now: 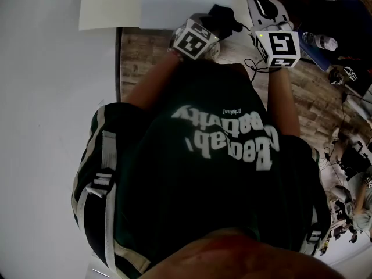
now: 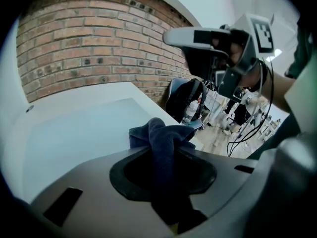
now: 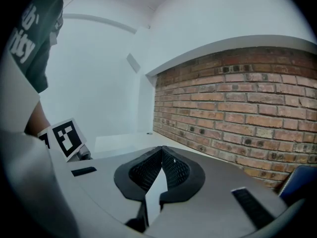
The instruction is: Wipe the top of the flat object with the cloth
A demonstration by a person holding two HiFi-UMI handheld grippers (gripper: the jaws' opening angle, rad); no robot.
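The left gripper (image 2: 159, 151) pinches a dark blue cloth (image 2: 166, 132), soft and bunched into thick folds. The bunch pokes out ahead over the flat object (image 2: 74, 138) (a smooth, pale, rectangular panel). The right gripper (image 3: 161, 150) has its ribbed jaws pressed together, empty, near a brick wall (image 3: 237, 98).

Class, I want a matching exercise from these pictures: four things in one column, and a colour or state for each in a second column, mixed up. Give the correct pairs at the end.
Things
1. cloth
2. right gripper
3. wall
4. flat panel

Colour or state
A. red brick
B. dark blue, clamped in the left gripper
C. white
D. jaws together, nothing between them

Pairs: 1-B, 2-D, 3-A, 4-C
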